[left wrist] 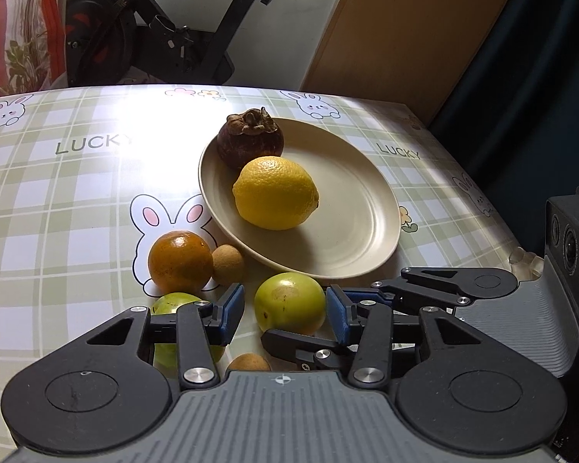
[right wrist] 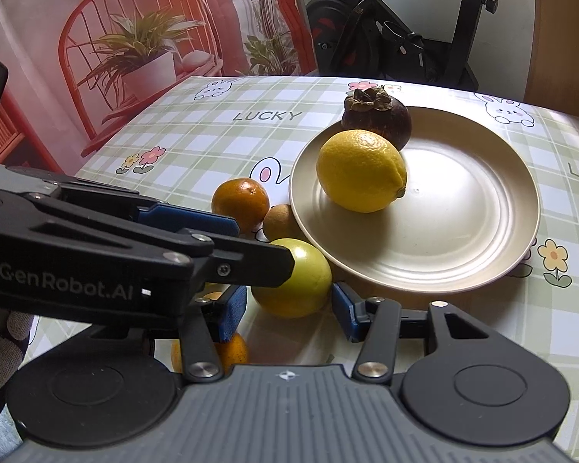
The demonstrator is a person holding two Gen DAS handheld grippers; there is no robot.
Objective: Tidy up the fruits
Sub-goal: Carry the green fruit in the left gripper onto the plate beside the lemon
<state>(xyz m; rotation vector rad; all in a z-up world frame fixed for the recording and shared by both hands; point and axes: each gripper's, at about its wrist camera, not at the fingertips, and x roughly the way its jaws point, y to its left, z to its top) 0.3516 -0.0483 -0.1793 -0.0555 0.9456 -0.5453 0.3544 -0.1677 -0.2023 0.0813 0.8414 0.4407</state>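
A beige plate [left wrist: 359, 231] [right wrist: 463, 239] holds a lemon [left wrist: 276, 193] [right wrist: 361, 171] and a dark mangosteen [left wrist: 250, 139] [right wrist: 378, 115]. On the cloth beside it lie an orange [left wrist: 179, 262] [right wrist: 240, 202], a small brown longan [left wrist: 227, 264] [right wrist: 280, 222] and a green fruit [left wrist: 289, 303] [right wrist: 293, 281]. My left gripper [left wrist: 285, 308] is open, its pads either side of the green fruit. My right gripper [right wrist: 289, 310] is open around the same fruit. A second green fruit [left wrist: 173, 305], another longan [left wrist: 248, 362] and another orange [right wrist: 231, 349] lie partly hidden under the fingers.
The table carries a green checked cloth with rabbits [left wrist: 96, 193]. The left gripper's body [right wrist: 96, 254] crosses the right wrist view at left. An exercise bike [left wrist: 154, 31] stands beyond the far edge. A brown board [left wrist: 405, 31] leans at back right.
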